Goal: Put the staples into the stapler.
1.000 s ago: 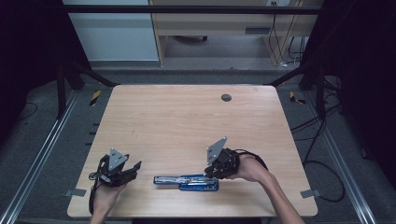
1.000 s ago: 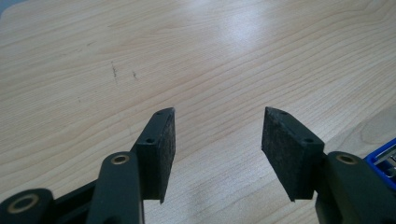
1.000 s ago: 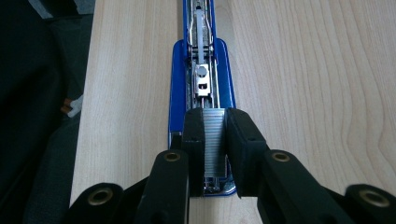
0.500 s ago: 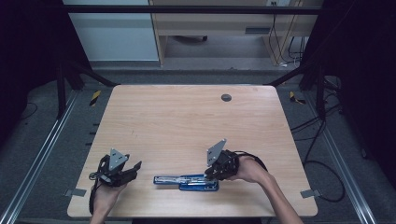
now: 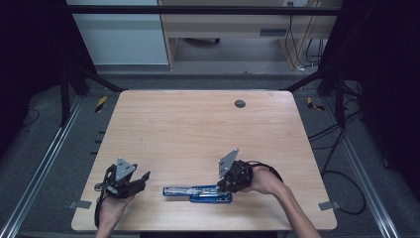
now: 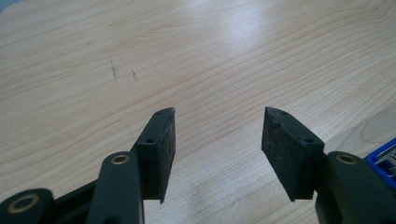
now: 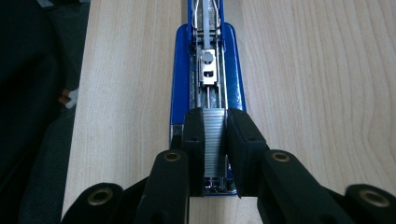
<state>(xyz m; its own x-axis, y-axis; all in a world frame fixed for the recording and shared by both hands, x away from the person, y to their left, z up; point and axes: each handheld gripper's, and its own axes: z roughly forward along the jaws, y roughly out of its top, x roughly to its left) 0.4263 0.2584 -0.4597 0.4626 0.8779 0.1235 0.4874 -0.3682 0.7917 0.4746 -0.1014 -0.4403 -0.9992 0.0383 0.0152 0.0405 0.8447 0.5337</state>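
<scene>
As before, the right hand-held gripper [image 7: 215, 154] stays clamped on the staple strip [image 7: 214, 140].

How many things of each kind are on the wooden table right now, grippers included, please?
Grippers: 2, the left gripper open, the right gripper shut on the strip of staples
Blue stapler, lying open: 1
Strip of staples: 1
Dark round disc near the far edge: 1
Total: 5
</scene>
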